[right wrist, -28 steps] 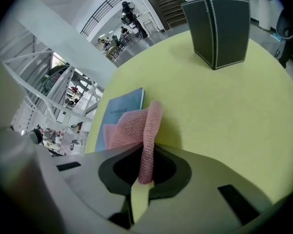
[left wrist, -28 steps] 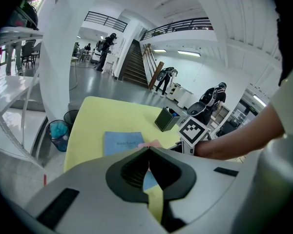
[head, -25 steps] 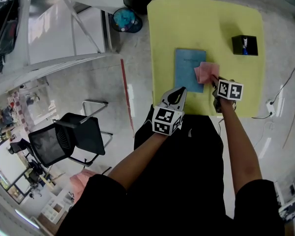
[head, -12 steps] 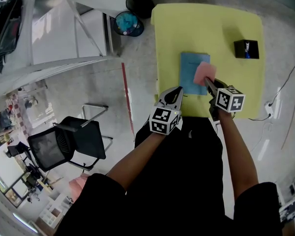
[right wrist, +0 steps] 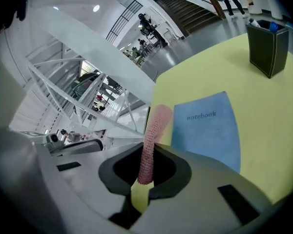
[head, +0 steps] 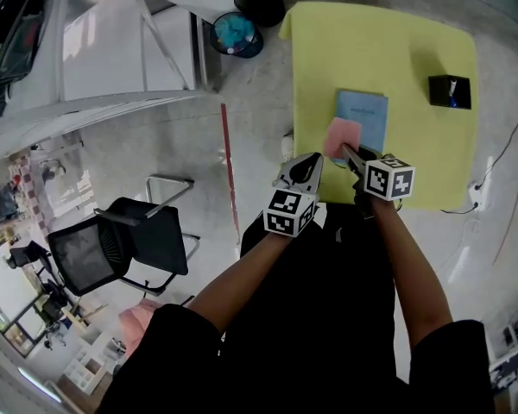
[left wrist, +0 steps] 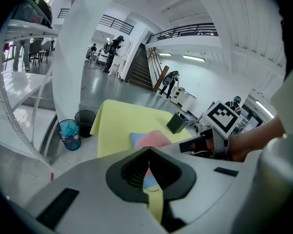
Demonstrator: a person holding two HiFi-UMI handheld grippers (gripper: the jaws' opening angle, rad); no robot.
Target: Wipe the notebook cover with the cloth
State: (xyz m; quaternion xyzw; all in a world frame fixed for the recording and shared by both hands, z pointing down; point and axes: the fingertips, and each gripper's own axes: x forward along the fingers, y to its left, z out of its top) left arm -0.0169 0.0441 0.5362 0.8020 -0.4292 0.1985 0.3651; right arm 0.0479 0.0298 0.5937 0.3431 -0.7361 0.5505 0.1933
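Observation:
A blue notebook [head: 365, 116] [right wrist: 209, 128] lies on the yellow table [head: 380, 50]. My right gripper [head: 350, 154] [right wrist: 147, 175] is shut on a pink cloth [head: 341, 138] [right wrist: 151, 138], which hangs at the notebook's near left corner. The cloth stands up between the jaws in the right gripper view, left of the notebook's cover. My left gripper [head: 307, 168] [left wrist: 150, 169] is shut with nothing in it, held off the table's near left edge. In the left gripper view, the cloth [left wrist: 152, 139] and notebook [left wrist: 136, 139] show beyond the jaws.
A black pen holder [head: 450, 91] [right wrist: 268, 48] stands at the table's far right. Two bins [head: 236, 34] sit on the floor beyond the table's left corner. A black chair [head: 112, 243] stands on the left, and a white shelf frame [head: 112, 50] runs along the far left.
My right gripper has drawn the pink cloth across the notebook from its right side to its near left corner. The left gripper has stayed roughly where it was.

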